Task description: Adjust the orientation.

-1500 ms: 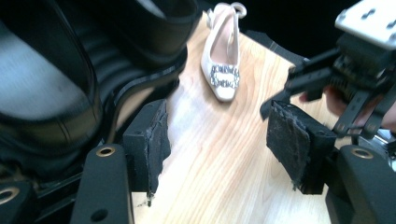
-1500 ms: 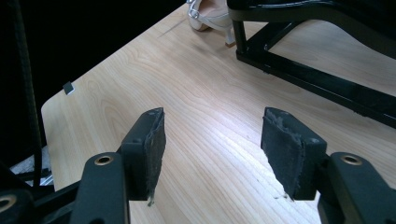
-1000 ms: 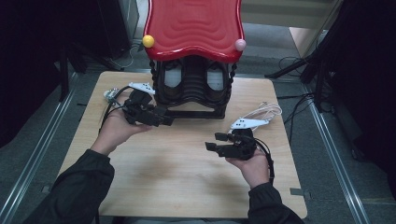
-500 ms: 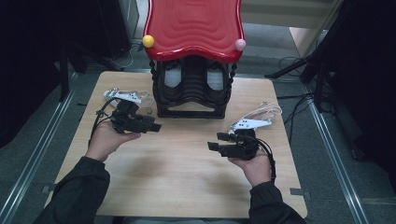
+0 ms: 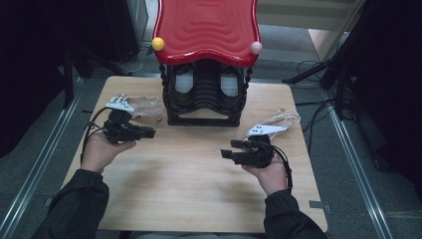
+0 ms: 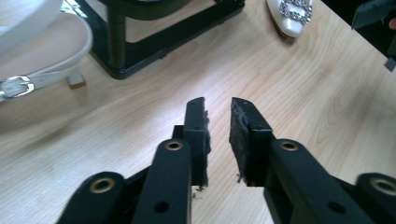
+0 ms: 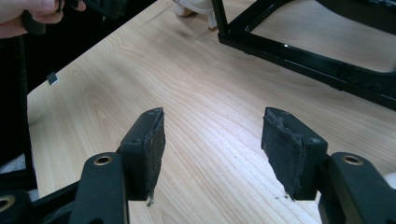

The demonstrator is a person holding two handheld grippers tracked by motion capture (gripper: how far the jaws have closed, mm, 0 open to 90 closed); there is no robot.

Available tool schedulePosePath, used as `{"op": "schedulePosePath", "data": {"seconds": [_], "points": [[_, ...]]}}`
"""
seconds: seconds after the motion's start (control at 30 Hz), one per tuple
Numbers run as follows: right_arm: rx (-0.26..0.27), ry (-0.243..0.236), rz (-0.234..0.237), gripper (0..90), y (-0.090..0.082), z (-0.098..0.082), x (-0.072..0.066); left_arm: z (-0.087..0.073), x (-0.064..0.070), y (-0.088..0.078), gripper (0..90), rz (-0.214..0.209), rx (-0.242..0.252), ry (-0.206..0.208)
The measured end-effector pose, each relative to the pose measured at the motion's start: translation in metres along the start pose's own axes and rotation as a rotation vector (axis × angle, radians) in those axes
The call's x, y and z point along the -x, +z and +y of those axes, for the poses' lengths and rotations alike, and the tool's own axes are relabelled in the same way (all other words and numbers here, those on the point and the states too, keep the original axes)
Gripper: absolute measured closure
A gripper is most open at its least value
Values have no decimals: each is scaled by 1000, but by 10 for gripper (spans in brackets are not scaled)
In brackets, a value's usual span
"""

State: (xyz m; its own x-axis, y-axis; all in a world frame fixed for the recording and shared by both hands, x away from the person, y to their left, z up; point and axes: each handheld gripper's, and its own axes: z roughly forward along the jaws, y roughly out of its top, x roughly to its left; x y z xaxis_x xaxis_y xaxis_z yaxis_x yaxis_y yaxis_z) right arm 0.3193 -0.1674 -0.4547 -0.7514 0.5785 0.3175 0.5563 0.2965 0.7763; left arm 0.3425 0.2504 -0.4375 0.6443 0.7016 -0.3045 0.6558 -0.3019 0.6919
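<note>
L gripper sits over the surface, left of the black rack w/ the red wavy top. Jaws have just been closing, now only a narrow gap left, nothing between them, pads not pressing on anything. White strappy shoe lies on the surface just behind the L gripper, beside the rack's left foot; in the left gripper view it's at upper left. R gripper is held low over the surface, right of centre, released: jaws wide apart, empty, bare wood between them in the right gripper view. 2nd white shoe lies behind the R gripper, near the right edge.
</note>
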Motion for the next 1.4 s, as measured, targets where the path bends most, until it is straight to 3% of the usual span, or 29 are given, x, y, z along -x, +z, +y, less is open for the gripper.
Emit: {"op": "schedulePosePath", "data": {"seconds": [0.2,0.33,0.47,0.83,1.13,1.4], "points": [[4,5,-6,406,0,-1,-1,4,-14,-4,896,36,19,-22],[2,8,-10,406,1,-3,-2,11,-27,-4,898,66,7,-26],[0,4,-8,407,1,-4,-2,20,-41,-5,898,75,22,-56],[-10,2,-6,406,3,-7,-4,50,-70,2,898,134,-12,-85],[-19,13,-12,405,0,-13,-5,64,-89,24,898,158,-11,-113],[-17,22,-18,405,-3,-19,-5,53,-98,46,898,168,-31,-155]]}}
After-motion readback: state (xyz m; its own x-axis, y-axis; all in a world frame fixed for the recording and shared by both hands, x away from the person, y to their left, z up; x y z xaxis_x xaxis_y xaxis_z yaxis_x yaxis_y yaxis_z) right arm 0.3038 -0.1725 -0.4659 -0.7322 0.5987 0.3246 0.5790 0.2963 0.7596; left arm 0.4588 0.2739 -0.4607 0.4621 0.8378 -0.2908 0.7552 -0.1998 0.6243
